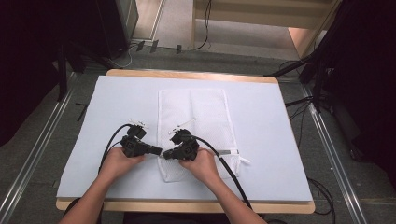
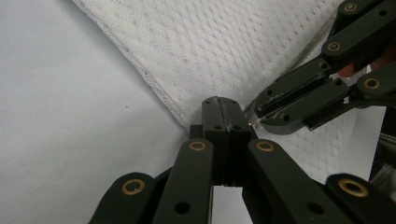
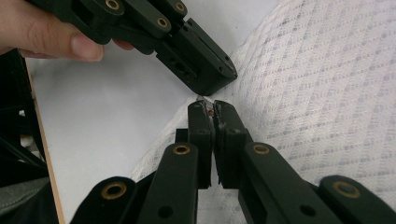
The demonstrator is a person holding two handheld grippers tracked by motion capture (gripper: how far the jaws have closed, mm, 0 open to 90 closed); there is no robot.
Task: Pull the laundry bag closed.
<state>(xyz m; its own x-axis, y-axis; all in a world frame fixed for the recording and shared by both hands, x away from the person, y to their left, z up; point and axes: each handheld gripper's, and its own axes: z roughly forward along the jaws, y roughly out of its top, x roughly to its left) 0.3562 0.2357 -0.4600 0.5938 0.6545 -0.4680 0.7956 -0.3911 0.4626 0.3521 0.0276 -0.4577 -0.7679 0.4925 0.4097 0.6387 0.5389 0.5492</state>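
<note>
- Both claws sit closed, tip to tip, at the near-left corner of the white mesh bag (image 1: 196, 130).
- Left claw (image 2: 223, 106) has its jaws pressed flat together right on the bag's edge; it looks pinched on the mesh, though the fabric between the pads is hard to make out.
- Right claw (image 3: 211, 108) is closed too, with a small metal piece, likely the zipper pull (image 3: 210, 112), caught at its very tip.
- Out from there, the bag lies flat in the middle of the desk (image 1: 280, 154), its long side running toward the far edge, on the pale sheet.
- A hand (image 1: 204, 163) steadies each claw near the front edge of the desk.
- Risk, as I read it: that tip grip on the pull is thin, so a sideways tug could let it pop free.
- If the left pinch slips, the whole bag would drag along instead of the zipper running.
- Loose mesh could also snag in the zipper.
</note>
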